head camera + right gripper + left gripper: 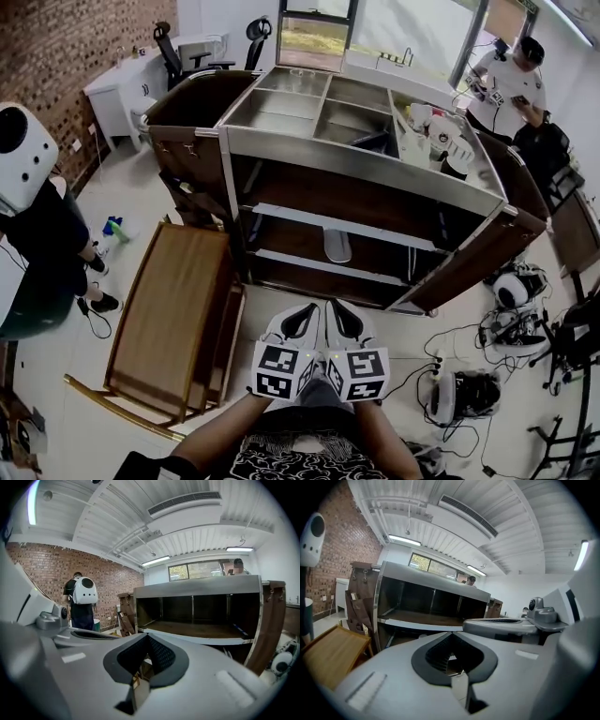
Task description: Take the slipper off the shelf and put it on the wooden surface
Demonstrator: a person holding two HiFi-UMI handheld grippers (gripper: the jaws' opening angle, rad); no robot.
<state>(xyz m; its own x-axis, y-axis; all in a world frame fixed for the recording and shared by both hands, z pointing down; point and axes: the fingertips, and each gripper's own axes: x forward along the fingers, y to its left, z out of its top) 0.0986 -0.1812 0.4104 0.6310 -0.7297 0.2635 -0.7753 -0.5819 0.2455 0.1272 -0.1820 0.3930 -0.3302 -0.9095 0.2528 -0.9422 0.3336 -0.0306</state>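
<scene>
Grey-white plastic comes nearest: two grippers side by side, the left gripper [302, 314] and the right gripper [337, 314], each with jaws pressed together on nothing. To their left stands one low brown wooden counter [173, 309]. Straight ahead, slightly nearer the right gripper, the single pale grey slipper [337, 246] lies on a lower shelf of the brown-and-steel shelf unit [375, 169], its long axis running near to far

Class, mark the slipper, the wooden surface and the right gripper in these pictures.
slipper [337, 246], head view, middle of its pale body on the shelf.
wooden surface [173, 314], head view, bare centre of the board.
right gripper [337, 306], head view, between its fingertips.
</scene>
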